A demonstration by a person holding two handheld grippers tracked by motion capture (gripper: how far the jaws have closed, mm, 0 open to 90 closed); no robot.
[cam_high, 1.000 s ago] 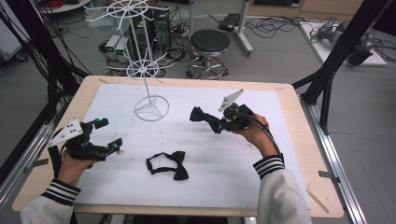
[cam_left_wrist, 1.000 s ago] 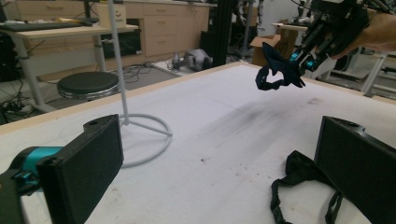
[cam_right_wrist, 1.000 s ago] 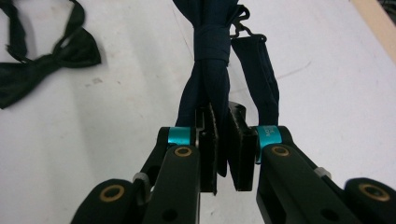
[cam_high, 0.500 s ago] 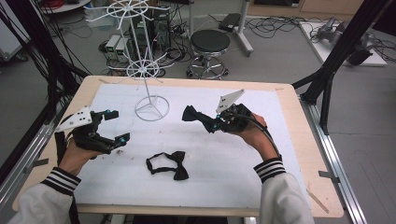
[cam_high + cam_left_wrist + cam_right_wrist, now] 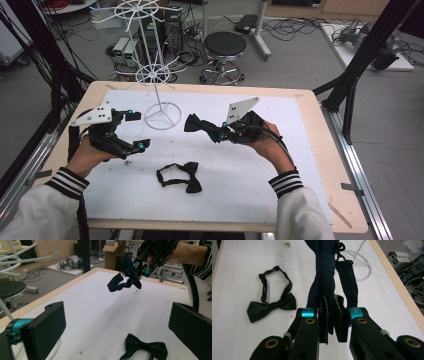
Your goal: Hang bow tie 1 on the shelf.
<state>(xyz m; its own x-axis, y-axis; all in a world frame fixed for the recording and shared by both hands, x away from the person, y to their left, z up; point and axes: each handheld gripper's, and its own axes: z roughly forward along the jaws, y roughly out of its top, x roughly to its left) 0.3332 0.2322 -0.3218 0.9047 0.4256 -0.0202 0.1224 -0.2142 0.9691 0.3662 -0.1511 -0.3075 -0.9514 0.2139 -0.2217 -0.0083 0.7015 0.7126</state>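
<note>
High view: white wire rack stands upper left of centre, its ring base on the white mat just beside the left gripper, between it and the frame's top edge. Right gripper, centre frame, jaws pinched narrow on a navy bow tie lifted clear of the mat, cloth hanging out toward the rack base. Left gripper jaws spread wide, nothing between them. Black bow tie lies flat low centre, strap looped to its left, between the two sleeves. White table cover matte, scuffed with dark specks; pale wood table edge around it. Beyond: grey floor, round black stool, cable tangles, black frame posts. Sleeves white, striped cuffs.
</note>
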